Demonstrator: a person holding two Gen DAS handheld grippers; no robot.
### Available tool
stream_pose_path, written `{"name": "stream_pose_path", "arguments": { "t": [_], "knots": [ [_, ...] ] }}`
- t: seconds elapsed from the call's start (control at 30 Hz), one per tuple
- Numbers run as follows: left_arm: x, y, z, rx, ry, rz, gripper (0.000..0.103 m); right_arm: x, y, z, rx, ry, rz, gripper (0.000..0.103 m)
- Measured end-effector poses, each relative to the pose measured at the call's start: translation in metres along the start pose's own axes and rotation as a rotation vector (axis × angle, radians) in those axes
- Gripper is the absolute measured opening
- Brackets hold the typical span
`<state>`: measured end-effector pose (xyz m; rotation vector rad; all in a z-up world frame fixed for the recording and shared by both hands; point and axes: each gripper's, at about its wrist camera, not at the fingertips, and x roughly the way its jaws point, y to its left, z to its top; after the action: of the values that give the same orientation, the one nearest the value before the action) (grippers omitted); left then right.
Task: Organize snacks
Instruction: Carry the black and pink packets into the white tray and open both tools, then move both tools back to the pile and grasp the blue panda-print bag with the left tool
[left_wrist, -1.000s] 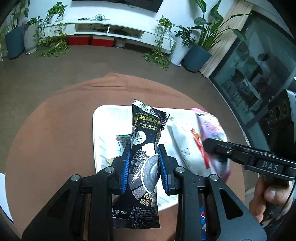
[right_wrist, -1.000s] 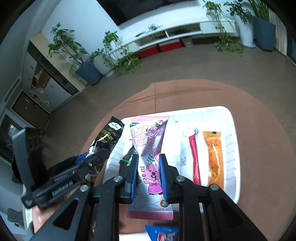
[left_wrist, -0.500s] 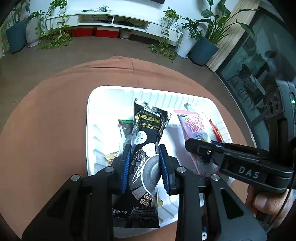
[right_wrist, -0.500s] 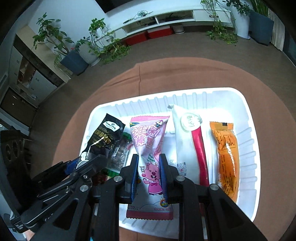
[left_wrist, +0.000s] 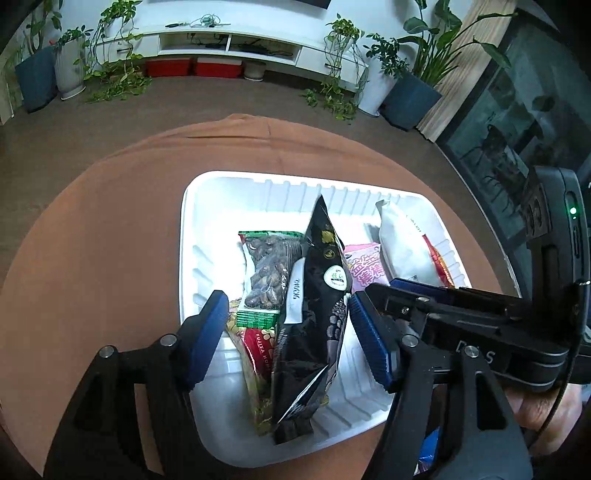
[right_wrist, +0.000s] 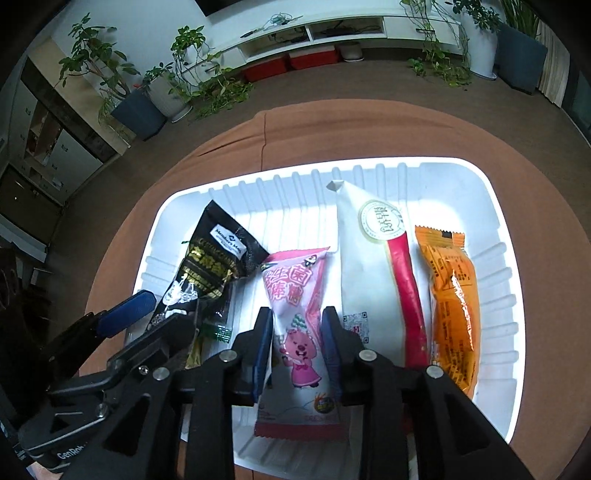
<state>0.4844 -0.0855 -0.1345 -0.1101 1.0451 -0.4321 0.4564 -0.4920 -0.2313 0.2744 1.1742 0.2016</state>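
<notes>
Both tongs hang over a white ribbed plastic tray (right_wrist: 495, 206) on a round surface with a brown cloth (left_wrist: 92, 240).

The left tongs (left_wrist: 286, 343) are opening. Their blue pads (left_wrist: 207, 332) stand wide apart and do not press on anything. A tall black shiny snack bag (left_wrist: 314, 332) stands between them, let go, with its bottom end in the tray. It leans on a clear bag of dark nuts with green edges (left_wrist: 266, 273). A red and yellow snack bag (left_wrist: 258, 354) lies under both.

The right tongs (right_wrist: 295, 347) are opening too. A pink and white candy bag with a cartoon animal (right_wrist: 299, 332) lies flat in the tray between their two fingers. It is hard to tell if the pads touch the bag at all.

Just right of the pink bag lies a white pouch with a red stripe (right_wrist: 369, 266). Next to that lies an orange snack bag (right_wrist: 452, 306), close to the tray's right wall. All the snacks seen here are inside the tray.

A hand (left_wrist: 535, 406) holds the right tongs at the edge of the left view.
</notes>
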Motion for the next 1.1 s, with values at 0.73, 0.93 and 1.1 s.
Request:
{"name": "stream_pose_path", "arguments": {
  "t": [0.73, 0.93, 1.1],
  "knots": [
    [-0.174, 0.002, -0.1, 0.065, -0.175, -0.101, 0.102, -0.159, -0.006, -0.089, -0.011, -0.267, 0.216, 0.088],
    [-0.176, 0.006, -0.176, 0.017, -0.13, -0.079, 0.102, -0.177, -0.019, -0.173, 0.024, -0.28, 0.225, 0.089],
    [-0.159, 0.008, -0.216, -0.042, -0.077, 0.002, 0.102, -0.174, -0.026, -0.238, 0.065, -0.276, 0.184, 0.09]
  ]
}}
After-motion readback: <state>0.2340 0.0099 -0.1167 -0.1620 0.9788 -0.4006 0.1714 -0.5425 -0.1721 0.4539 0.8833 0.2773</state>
